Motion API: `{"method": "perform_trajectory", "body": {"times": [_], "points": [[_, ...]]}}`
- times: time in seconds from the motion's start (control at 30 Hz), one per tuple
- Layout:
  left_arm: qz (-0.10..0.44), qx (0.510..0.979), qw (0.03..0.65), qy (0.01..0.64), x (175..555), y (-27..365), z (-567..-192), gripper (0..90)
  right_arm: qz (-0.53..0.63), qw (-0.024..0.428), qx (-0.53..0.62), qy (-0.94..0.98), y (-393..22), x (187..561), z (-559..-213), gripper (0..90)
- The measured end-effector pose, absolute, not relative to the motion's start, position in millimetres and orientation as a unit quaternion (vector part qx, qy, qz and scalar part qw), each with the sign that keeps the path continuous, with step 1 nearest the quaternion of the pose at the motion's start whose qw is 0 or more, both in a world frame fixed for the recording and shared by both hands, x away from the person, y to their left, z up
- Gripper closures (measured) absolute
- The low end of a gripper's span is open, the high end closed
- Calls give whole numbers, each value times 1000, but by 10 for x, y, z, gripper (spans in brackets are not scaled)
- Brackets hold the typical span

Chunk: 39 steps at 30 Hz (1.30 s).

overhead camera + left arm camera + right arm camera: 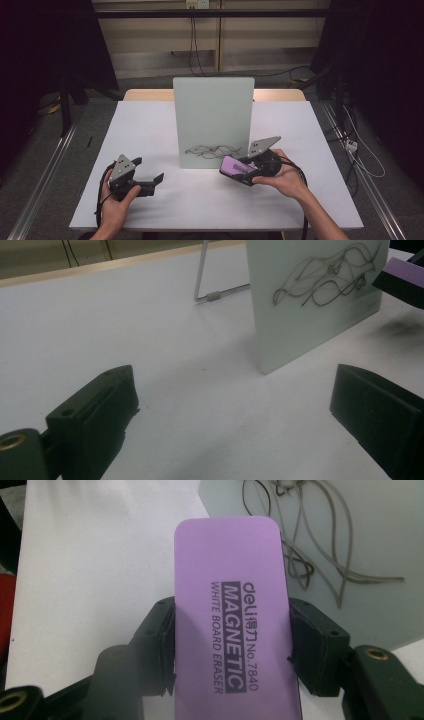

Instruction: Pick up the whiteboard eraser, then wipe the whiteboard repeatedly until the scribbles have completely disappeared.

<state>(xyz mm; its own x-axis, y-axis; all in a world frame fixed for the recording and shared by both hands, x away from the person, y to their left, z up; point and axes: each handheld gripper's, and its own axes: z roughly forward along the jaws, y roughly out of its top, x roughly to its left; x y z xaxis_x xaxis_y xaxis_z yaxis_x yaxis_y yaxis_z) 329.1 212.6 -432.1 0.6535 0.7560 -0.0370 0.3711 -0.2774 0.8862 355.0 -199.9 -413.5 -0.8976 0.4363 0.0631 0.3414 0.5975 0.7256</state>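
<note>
A pale whiteboard (213,120) stands upright in the middle of the white table (150,125), with dark scribbles (212,150) low on its face. My right gripper (239,171) is shut on a purple whiteboard eraser (235,166), held just in front of the board's lower right corner. In the right gripper view both black pads clamp the sides of the eraser (235,625), its printed label facing up, and the scribbles (305,545) lie just beyond it. My left gripper (150,182) rests open on the table to the board's left; its jaws are spread wide with nothing between them (235,415).
A wire stand (210,290) props the whiteboard (310,295) from behind. A wooden tabletop edge (145,94) shows behind the white surface. Metal rails run along the floor on both sides, and cables lie at the right (360,150).
</note>
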Motion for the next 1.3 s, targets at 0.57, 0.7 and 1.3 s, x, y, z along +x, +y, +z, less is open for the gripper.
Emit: {"method": "perform_trajectory", "body": {"times": [0.57, 0.7, 1.3], "points": [[201, 779, 470, 361, 3291, 2096, -4332, 48, 437, 105, 233, 862, -2014, 3500, -4103, 413], [195, 782, 467, 363, 3314, 2107, -4357, 48, 449, 125, 227, 855, -1978, 3498, -4059, 413], [198, 787, 458, 363, 3318, 2083, -4360, 48, 472, 185, 229, 831, -2074, 3515, -3926, 413]]}}
